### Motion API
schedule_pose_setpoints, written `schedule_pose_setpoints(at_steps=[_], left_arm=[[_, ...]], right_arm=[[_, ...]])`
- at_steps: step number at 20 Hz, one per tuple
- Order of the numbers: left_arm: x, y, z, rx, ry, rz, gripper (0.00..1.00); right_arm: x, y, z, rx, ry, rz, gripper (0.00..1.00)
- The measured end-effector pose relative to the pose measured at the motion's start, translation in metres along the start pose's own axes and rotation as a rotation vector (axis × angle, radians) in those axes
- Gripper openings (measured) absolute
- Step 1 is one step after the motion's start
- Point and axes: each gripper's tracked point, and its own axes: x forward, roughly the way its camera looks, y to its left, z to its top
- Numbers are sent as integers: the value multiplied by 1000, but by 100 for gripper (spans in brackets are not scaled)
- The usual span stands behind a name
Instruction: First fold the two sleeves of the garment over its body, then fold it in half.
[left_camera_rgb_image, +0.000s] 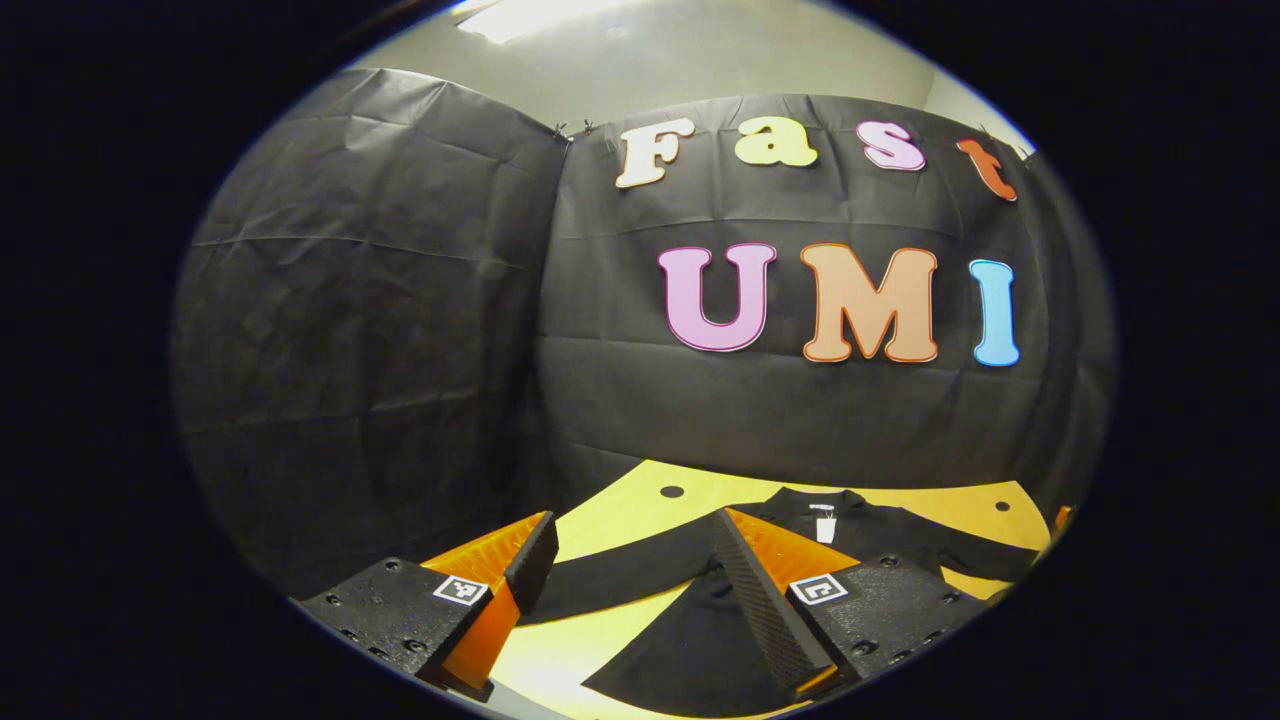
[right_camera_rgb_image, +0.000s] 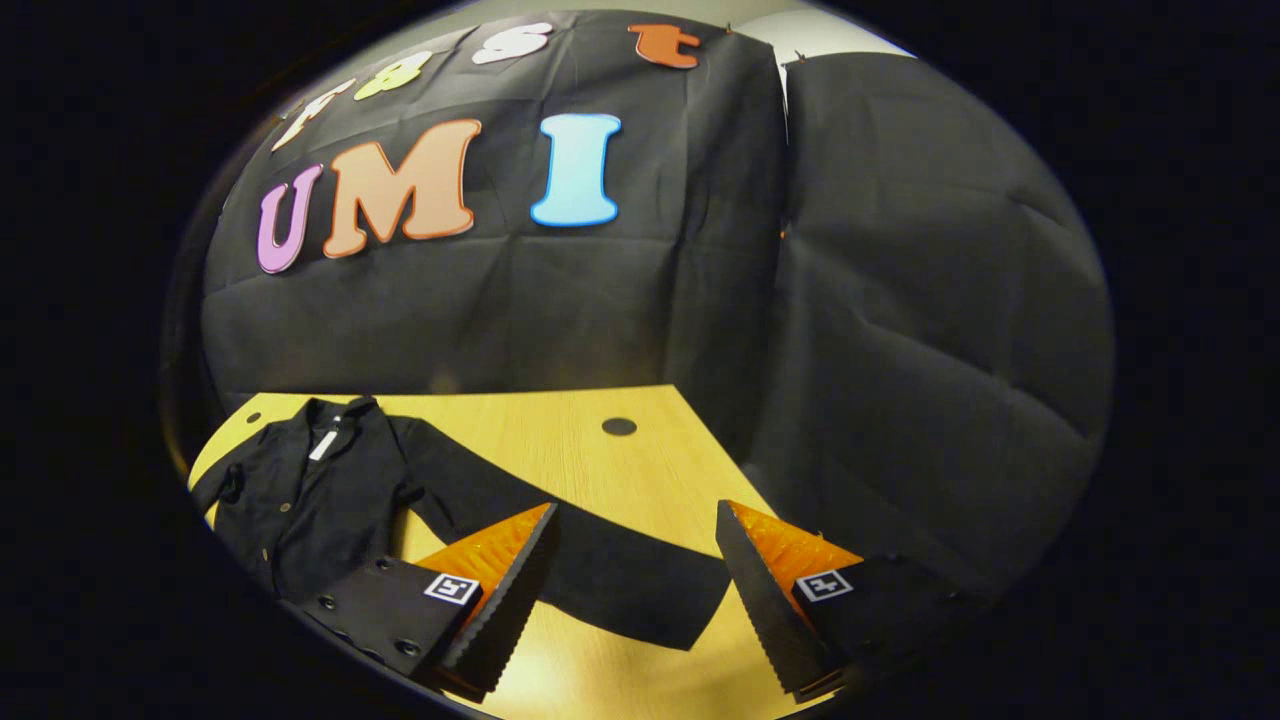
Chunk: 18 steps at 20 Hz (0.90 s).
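Right hand-held gripper (right_camera_rgb_image: 635, 590): wide open, empty, straddling the sleeve (right_camera_rgb_image: 600, 575) end. Sleeve runs back-left to jacket (right_camera_rgb_image: 300, 490) on surface (right_camera_rgb_image: 560, 440). Left hand-held gripper (left_camera_rgb_image: 630, 590) likewise open, empty.

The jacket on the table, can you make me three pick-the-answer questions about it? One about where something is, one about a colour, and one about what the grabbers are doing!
1. Where does the jacket lie?
A. Spread on the table
B. Hung on the wall
C. On the floor

2. What colour is the jacket?
A. Red
B. White
C. Black

3. How do the two grippers stand?
A. Both shut on a sleeve
B. Both open, holding nothing
C. One open, one shut

Answers:
1. A: both gripper views show it lying flat on the yellow wood top, sleeves stretched out.
2. C: the cloth is black all over, with a small white tag at the collar.
3. B: the left gripper and the right gripper each show a wide gap between the fingers, with a sleeve seen past them, not pinched.
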Motion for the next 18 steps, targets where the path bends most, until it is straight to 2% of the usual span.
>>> schedule_pose_setpoints(at_steps=[4,9,13,18], left_arm=[[-6,-2,-1,36,9,6,92],[-10,-6,-5,17,27,5,92],[-9,-5,-3,38,23,8,93],[-3,-10,-3,65,31,-4,92]], right_arm=[[24,0,-32,14,97,3,99],[49,-6,-58,39,158,-13,100],[69,-8,-86,25,255,-25,100],[76,-17,-108,100,315,-35,100]])
